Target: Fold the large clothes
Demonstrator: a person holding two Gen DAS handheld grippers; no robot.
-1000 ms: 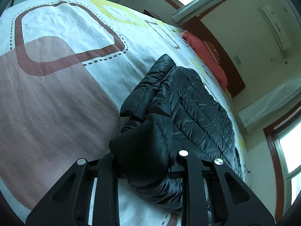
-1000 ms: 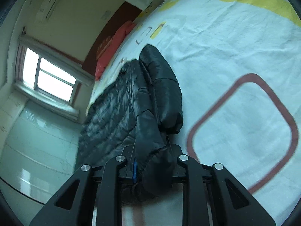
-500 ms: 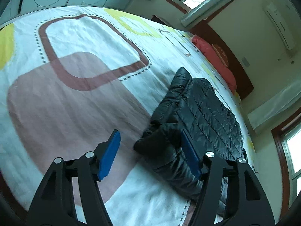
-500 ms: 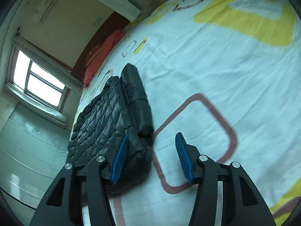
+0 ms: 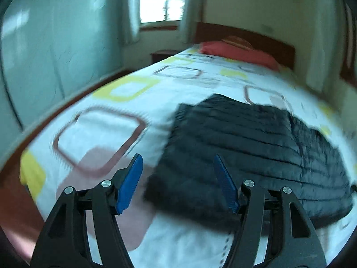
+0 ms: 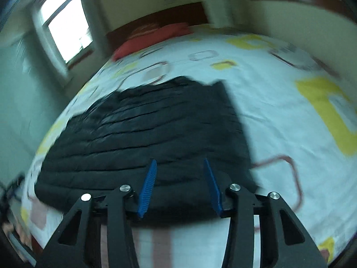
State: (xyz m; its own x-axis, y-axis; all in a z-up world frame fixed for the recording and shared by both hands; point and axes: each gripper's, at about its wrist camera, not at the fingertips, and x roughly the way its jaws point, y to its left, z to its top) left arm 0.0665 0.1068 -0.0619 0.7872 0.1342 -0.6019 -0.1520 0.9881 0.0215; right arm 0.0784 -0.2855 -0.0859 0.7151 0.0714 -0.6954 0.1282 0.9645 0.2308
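We see the black padded jacket (image 5: 250, 143) flat on the bed (image 5: 125, 116); left gripper (image 5: 178, 181) open, empty; right gripper (image 6: 179, 183) closing, seemingly empty.

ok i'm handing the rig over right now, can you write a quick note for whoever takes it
Left tool: open, empty, above the near left edge of the black quilted puffer jacket.
Right tool: closing, nothing between the pads, over the jacket's near edge.
The jacket lies flat on the white patterned bedsheet, folded to a rough rectangle.
Done: sides look folded in. Left: probably fold it in half again.
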